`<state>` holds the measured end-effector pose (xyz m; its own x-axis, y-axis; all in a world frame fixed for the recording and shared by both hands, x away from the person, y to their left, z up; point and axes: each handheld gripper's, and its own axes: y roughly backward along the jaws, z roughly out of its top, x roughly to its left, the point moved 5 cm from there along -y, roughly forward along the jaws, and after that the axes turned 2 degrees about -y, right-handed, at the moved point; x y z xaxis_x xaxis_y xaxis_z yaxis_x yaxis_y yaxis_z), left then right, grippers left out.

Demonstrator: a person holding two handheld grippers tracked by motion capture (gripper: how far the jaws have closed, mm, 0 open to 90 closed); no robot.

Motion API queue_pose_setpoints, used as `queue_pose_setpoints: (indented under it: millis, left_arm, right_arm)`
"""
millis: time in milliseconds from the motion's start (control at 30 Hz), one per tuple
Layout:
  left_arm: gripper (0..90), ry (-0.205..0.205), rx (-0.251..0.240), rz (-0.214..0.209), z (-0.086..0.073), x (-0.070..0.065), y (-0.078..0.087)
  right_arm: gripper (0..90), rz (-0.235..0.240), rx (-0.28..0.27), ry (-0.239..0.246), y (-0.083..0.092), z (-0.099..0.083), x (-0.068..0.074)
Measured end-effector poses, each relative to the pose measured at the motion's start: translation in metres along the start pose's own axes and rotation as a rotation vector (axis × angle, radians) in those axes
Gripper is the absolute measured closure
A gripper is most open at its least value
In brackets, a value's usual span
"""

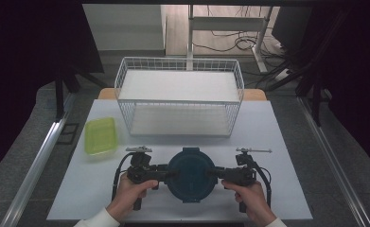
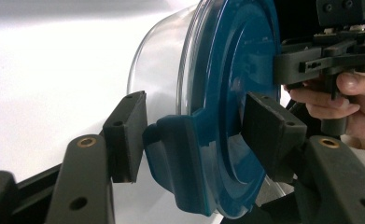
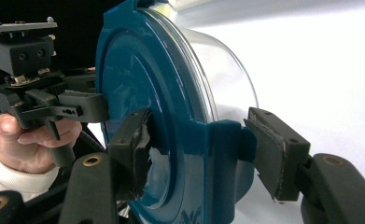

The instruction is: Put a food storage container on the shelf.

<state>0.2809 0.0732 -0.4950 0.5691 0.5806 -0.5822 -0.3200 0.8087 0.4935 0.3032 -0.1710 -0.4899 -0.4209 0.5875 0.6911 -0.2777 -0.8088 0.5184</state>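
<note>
A round clear container with a blue lid [image 1: 191, 174] stands at the table's near middle, between my two grippers. My left gripper [image 1: 169, 174] comes in from the left. In the left gripper view my left gripper [image 2: 196, 121] has one pad under the lid's side clip [image 2: 180, 158] and the other on the lid's top face. My right gripper [image 1: 215, 173] meets the container from the right. In the right gripper view my right gripper [image 3: 200, 126] clamps the opposite clip [image 3: 222, 140] the same way. A hand holds each gripper from below.
A white wire basket [image 1: 180, 97] stands at the back middle of the white table [image 1: 268, 132]. A yellow-green tub [image 1: 100, 135] lies at the left, near the table's edge. Metal rails run along both sides on the floor.
</note>
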Motion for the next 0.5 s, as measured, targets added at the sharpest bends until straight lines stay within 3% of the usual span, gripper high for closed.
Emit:
queue_pose_setpoints:
  millis: [200,500]
  left_arm:
    - [42.0,-0.008,-0.014,-0.001,0.007,-0.001,0.003]
    - [42.5,-0.004,-0.012,-0.010,0.020,0.002,0.005]
  right_arm:
    - [41.3,-0.008,-0.014,0.033,0.003,0.009,0.006]
    - [41.3,-0.007,-0.011,0.034,0.002,0.021,0.008]
